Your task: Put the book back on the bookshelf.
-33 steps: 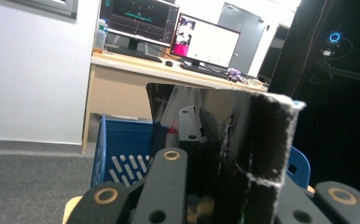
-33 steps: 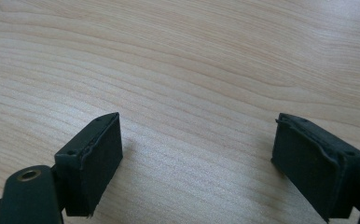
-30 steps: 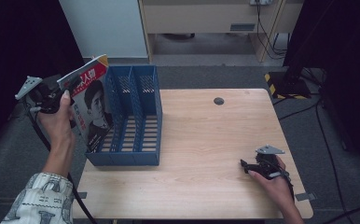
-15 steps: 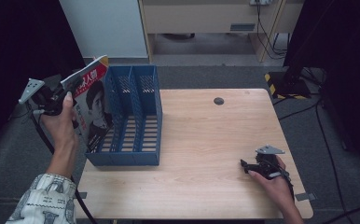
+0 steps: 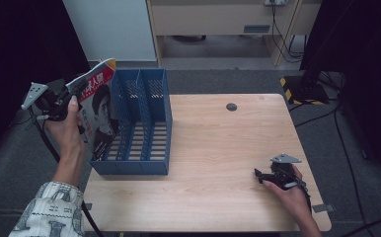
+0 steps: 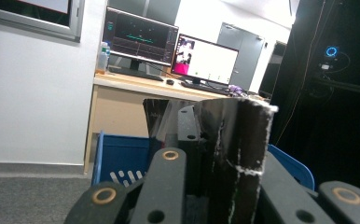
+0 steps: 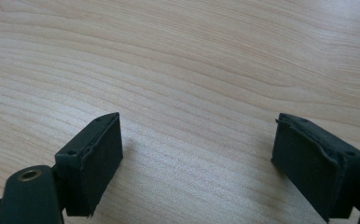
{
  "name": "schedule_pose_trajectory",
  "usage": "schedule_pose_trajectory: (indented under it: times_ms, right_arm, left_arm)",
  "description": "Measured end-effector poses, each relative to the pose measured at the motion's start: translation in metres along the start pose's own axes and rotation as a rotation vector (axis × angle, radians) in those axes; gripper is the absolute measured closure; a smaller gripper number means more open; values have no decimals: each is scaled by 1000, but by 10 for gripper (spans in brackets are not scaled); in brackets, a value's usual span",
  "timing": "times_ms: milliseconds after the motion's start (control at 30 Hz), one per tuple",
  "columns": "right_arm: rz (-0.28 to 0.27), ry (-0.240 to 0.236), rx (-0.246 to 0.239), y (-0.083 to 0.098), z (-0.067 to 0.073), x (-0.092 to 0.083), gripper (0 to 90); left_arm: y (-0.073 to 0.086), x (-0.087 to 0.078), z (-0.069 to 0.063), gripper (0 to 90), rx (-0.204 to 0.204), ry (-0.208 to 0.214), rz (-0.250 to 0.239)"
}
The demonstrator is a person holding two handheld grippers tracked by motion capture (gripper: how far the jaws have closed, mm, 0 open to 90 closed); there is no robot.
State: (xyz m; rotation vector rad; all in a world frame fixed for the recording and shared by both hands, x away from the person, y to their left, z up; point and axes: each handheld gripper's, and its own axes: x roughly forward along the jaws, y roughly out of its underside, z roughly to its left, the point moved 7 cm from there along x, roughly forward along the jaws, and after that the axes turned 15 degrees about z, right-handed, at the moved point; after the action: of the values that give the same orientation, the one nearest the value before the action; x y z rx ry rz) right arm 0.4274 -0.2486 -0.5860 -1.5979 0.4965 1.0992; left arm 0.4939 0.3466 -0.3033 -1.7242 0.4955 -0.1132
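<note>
**Magazine held at the file rack, not yet slotted**

Left claw (image 5: 72, 94) clamped on the top edge of a magazine (image 5: 97, 113), jaws narrow, pads pressed on the spine side. In the left gripper view the magazine's edge (image 6: 236, 154) stands between the jaws. The magazine hangs tilted at the left outer side of the blue file rack (image 5: 139, 128), its lower corner low beside the rack's left wall; whether it touches that wall I cannot tell. The rack sits on the left end of the table (image 5: 218, 163), two open slots facing up, both bare.

Right claw (image 5: 257, 174) rests low on the table near the front right, jaws wide, nothing between them; its own view has bare wood grain between the pads (image 7: 94, 158).

Step in hand, as I judge it: get the magazine into a slot.

- Lift until the lower edge clears the rack's left wall, then carry it right over the nearest slot.
- Square the magazine to the dividers before lowering; tilted, the corner may catch on a wall.
- Keep the grip firm; glossy paper may slip or sag.
- Release only when the bottom edge is seated.
- The right claw could brace the rack if it slides.
</note>
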Motion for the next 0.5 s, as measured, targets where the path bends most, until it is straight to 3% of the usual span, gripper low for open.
schedule_pose_trajectory:
  times_ms: [33,233,500]
  right_arm:
    - [0,0,0,0,0,0,162]
    - [0,0,0,0,0,0,162]
    - [0,0,0,0,0,0,162]
  left_arm:
    - [0,0,-3,838,-5,16,-4]
    - [-6,-3,-11,839,23,15,-17]
    - [-1,-3,-9,838,-3,14,-58]
